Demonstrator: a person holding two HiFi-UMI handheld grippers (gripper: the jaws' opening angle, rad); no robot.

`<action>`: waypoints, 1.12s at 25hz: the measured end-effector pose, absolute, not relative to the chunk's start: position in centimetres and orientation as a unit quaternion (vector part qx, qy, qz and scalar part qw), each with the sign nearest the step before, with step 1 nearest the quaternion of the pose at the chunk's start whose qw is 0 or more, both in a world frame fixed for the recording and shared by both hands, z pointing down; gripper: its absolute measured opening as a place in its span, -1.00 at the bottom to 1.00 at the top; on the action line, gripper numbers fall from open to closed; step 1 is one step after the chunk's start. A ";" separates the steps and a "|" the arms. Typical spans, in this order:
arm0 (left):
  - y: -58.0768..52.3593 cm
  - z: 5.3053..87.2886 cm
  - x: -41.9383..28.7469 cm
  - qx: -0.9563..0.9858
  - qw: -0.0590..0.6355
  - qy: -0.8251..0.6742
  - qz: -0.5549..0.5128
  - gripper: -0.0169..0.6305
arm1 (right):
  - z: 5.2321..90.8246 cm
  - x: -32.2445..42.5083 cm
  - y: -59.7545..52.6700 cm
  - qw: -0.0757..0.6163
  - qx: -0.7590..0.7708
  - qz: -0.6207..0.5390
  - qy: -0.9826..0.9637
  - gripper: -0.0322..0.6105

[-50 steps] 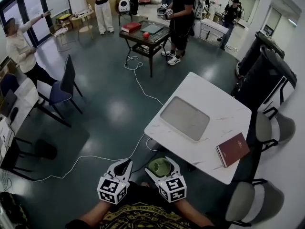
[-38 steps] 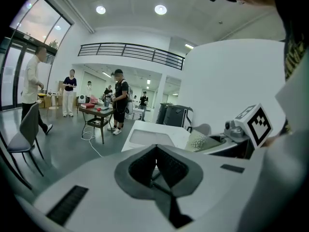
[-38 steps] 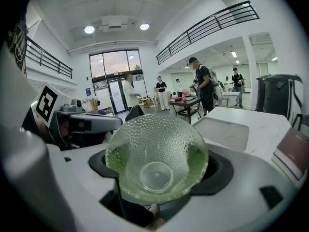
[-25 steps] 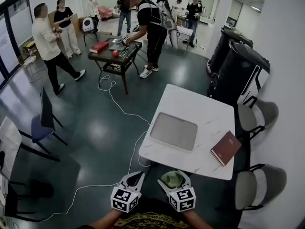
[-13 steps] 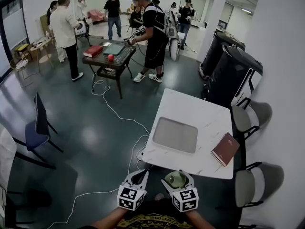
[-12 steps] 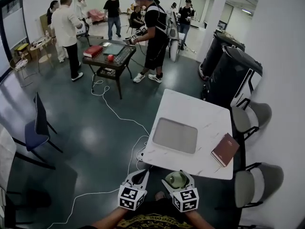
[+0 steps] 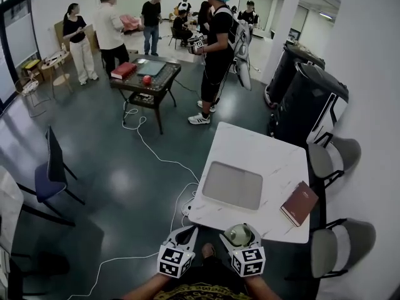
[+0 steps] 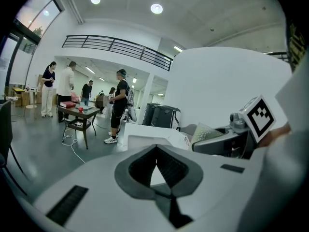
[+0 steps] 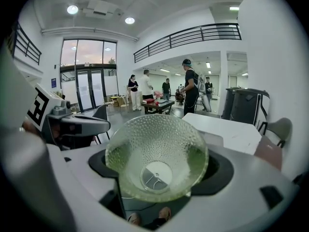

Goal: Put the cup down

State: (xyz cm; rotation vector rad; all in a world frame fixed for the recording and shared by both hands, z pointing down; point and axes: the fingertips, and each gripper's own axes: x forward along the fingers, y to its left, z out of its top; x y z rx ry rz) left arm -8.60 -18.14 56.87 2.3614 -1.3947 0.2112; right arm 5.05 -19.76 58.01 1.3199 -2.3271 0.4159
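A pale green dimpled glass cup sits between the jaws of my right gripper, which is shut on it. Its round base shows in the middle of the right gripper view. In the head view the cup and right gripper hang at the near edge of the white marble table. My left gripper is beside it on the left, over the floor. The left gripper is shut, tips touching, with nothing held.
A grey tray and a dark red book lie on the table. Two grey chairs stand along its right side. A white cable runs across the dark floor. Several people stand around a dark table at the back.
The view has swung and come closer to the white table; both grippers now sit at its near edge. The cup stays in the right gripper. People at the back have moved about.
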 end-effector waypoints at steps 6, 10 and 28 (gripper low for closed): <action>-19.8 57.8 -8.0 0.834 0.210 -0.503 0.085 -0.91 | 58.7 6.9 -22.8 0.214 0.484 0.155 -0.834 0.33; -21.4 58.3 -6.6 0.834 0.214 -0.500 0.094 -0.92 | 59.1 8.5 -24.7 0.212 0.489 0.156 -0.832 0.33; -29.6 60.8 -1.4 0.823 0.226 -0.505 0.128 -0.92 | 62.4 13.2 -33.0 0.222 0.480 0.174 -0.831 0.33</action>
